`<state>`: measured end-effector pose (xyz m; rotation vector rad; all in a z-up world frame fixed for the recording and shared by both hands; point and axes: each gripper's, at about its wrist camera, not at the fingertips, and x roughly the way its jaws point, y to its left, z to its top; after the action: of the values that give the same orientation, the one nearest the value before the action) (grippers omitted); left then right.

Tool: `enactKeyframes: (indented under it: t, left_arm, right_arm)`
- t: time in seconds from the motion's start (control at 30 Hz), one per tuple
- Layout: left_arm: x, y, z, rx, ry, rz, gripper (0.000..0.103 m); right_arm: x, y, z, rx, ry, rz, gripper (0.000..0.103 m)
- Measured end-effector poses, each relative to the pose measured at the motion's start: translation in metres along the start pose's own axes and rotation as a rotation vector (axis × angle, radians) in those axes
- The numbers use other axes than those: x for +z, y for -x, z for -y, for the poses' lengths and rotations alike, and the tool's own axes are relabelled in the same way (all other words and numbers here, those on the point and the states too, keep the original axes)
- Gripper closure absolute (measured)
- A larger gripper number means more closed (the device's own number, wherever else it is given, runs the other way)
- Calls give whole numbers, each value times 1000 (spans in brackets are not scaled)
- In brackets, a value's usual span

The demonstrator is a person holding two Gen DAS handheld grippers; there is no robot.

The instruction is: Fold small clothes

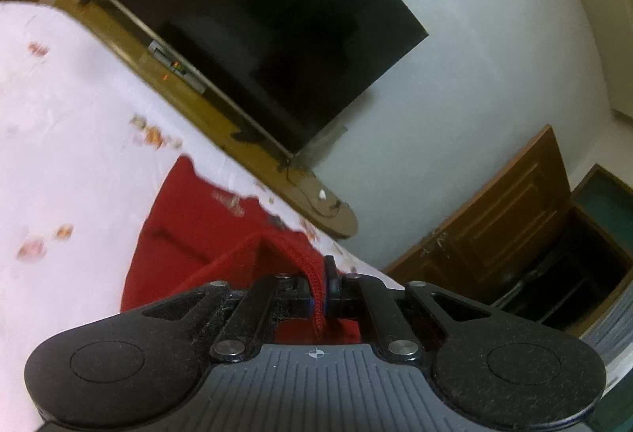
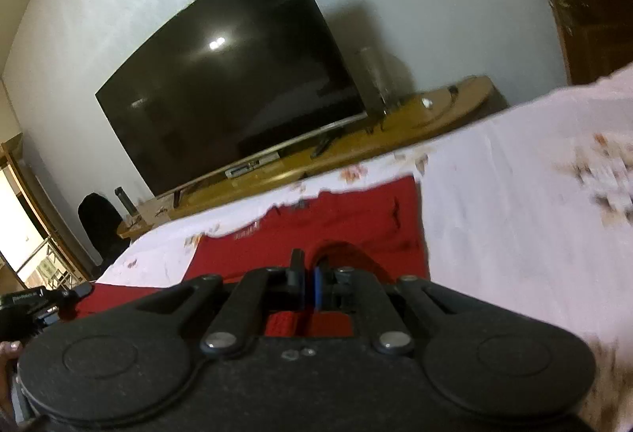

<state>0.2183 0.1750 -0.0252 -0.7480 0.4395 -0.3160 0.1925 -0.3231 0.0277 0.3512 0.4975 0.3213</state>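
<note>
Your left gripper (image 1: 321, 287) pinches the red garment's ribbed hem (image 1: 312, 273); right gripper (image 2: 308, 279) looks nearly closed on red cloth, so carry both evenly toward twelve o'clock.

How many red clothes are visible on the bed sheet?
1: the red garment lies on the white floral bed sheet, its near edge pinched by the left gripper and right gripper. Others may be hidden.

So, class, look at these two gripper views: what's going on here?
A person is working with two hand-held grippers on a red garment spread over a white floral bedsheet. The left gripper is shut on a ribbed edge of the garment and lifts it off the sheet. The right gripper looks shut on another part of it. A dark TV stands behind.
</note>
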Motion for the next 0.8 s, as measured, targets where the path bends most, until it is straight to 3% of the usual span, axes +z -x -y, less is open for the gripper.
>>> enactKeyframes:
  t: [0.27,0.47,0.73,0.8]
  left_arm:
    - [54,-83,-4,44,-73,-1,100]
    - [75,-157,-19,95,-91,-41,100]
    - [70,-242,-61,214,-107,-140,99]
    - [65,-255,-69,247,-146,-128,99]
  right_arm:
    - [54,-77,17,39,1,13,98]
    - [69,-139,45,52,-49,-10,98]
    - [65,-229,89,53,-149,-111,96]
    - [60,-249,97,38,-158,-146,88]
